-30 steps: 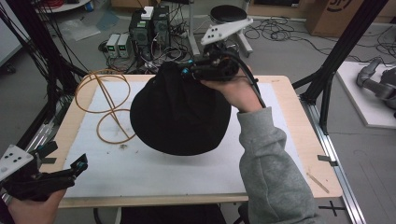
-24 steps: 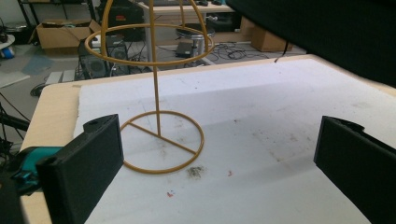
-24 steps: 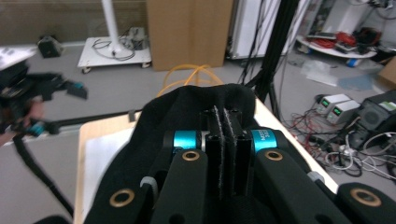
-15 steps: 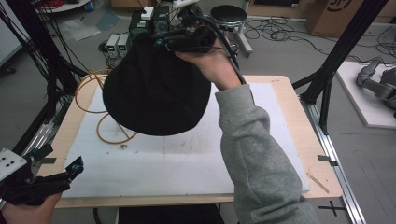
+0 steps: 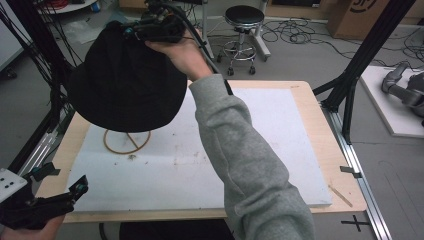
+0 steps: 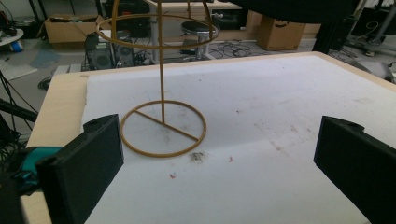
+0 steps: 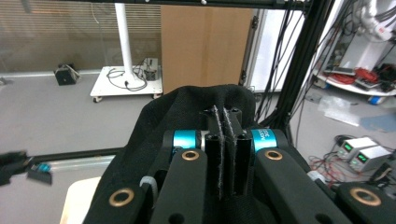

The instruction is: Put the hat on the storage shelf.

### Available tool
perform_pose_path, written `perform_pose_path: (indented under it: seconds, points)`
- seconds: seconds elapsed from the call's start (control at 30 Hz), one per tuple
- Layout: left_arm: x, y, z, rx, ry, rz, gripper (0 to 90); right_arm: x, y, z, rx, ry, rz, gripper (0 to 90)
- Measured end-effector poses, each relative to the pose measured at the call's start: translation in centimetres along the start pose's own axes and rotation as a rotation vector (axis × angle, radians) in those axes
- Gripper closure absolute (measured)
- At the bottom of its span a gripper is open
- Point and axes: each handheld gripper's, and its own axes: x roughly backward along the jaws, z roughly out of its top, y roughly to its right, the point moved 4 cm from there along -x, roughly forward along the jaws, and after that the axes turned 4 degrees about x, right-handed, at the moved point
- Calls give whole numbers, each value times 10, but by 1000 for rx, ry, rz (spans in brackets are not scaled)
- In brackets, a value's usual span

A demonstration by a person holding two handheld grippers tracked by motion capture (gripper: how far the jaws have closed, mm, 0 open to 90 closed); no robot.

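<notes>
Right tool [image 5: 131,31] lifted black hat [image 5: 125,85] higher, leftward

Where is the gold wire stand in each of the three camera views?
High view: the gold wire stand shows its base ring left of centre on the white mat, under the black hat.
Left gripper view: upper left of centre, upright.
Right gripper view: not in it.
Shared landmark: the black hat.
</notes>
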Motion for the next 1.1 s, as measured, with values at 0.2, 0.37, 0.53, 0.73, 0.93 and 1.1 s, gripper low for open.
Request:
perform_pose_path:
  seconds: [0.2, 0.37, 0.53, 0.73, 0.93, 1.1]
  points:
    - [1, -2, -6, 14, -20, -2, 17, -46, 8, -5, -16, -19, 32, 887]
    - [2, -3, -8, 15, -21, -2, 17, -79, 11, -11, -33, -33, 63, 886]
    - [3, -4, -10, 24, -29, 0, 17, -97, 6, -19, -35, -60, 94, 885]
    - [-2, -3, -9, 20, -30, -12, 17, -120, -4, -40, -39, -119, 108, 885]
    - [-4, -5, -6, 18, -23, -15, 18, -130, -6, -60, -61, -156, 100, 882]
    - [-7, -8, -2, 21, -18, -16, 17, -130, -6, -68, -98, -118, 105, 634]
